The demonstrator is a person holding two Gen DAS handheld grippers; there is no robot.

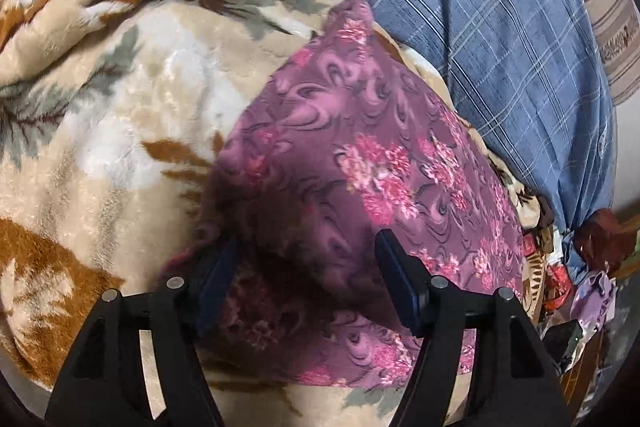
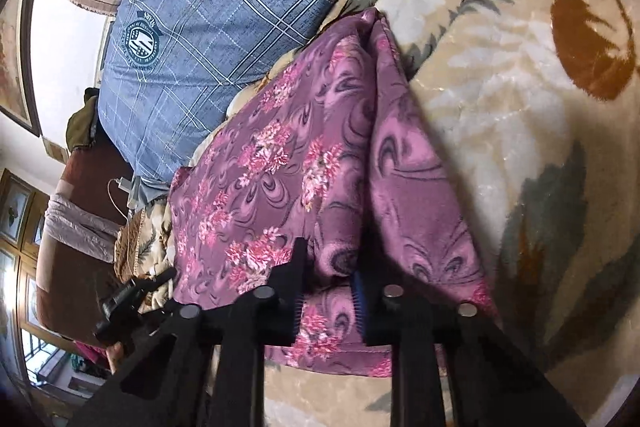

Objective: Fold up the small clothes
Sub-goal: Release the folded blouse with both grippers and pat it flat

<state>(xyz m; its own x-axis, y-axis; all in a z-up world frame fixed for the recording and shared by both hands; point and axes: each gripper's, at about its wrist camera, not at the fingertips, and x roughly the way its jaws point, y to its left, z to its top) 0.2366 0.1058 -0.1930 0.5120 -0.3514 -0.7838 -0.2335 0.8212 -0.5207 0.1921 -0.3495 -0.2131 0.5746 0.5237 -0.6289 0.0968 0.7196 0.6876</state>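
Observation:
A purple floral garment (image 1: 360, 163) lies on a beige fleece blanket (image 1: 120, 115); it also shows in the right wrist view (image 2: 288, 163), with a raised fold along its right side. My left gripper (image 1: 308, 259) hangs open just over the garment's near part, its fingers wide apart, nothing between them. My right gripper (image 2: 328, 275) has its fingers fairly close together with a bunch of the garment's near edge between them. The fingertips are partly hidden by the cloth, so the grip itself is unclear.
A blue plaid pillow (image 1: 500, 47) lies behind the garment, also in the right wrist view (image 2: 208, 7). The beige blanket (image 2: 520, 107) is rumpled around. Clutter (image 1: 568, 275) sits at the bed's edge. A brown armchair (image 2: 76, 227) stands beside the bed.

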